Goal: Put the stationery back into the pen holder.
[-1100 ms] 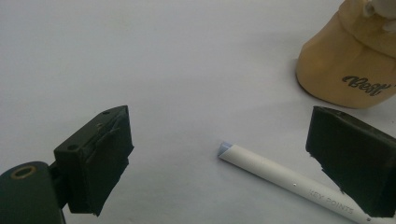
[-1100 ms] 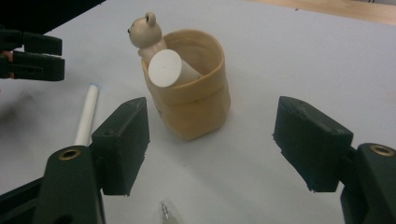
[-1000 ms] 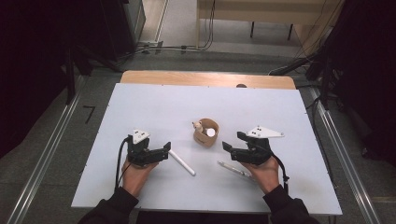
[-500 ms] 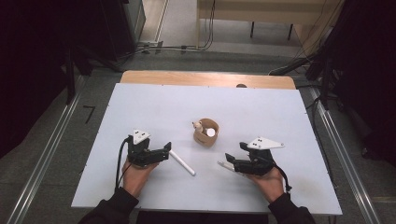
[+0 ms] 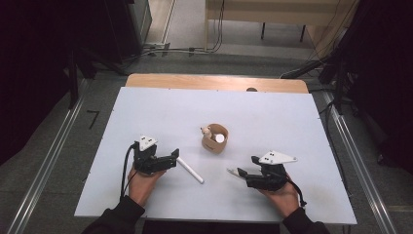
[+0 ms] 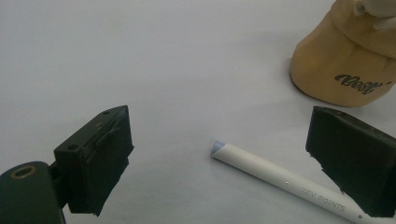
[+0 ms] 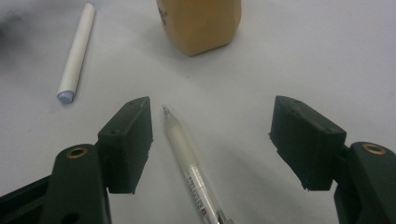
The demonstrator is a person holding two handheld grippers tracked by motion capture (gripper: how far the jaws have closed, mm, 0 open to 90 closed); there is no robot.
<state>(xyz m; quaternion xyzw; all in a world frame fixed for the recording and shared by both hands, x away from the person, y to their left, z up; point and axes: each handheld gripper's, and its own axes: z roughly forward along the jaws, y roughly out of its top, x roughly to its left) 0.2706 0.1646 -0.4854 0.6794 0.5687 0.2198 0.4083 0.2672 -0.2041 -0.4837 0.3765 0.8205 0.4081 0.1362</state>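
Note:
A tan cup with small white things inside stands mid-table. A white capped pen lies on the table just in front of my left gripper. In the left gripper view that pen lies between the open jaws, nearer the right one, with the cup beyond. My right gripper sits low over a clear pen. In the right gripper view the clear pen lies between the open jaws, close to the left pad and untouched. Those jaws have just closed a little.
The white board covers a wooden table whose far edge shows behind it. In the right gripper view the white pen lies far left and the cup straight ahead. Metal rails run along both sides on the floor.
My right gripper has come down and toward the near edge, so its jaws now straddle the clear pen. The left gripper, cup and white pen have stayed put.

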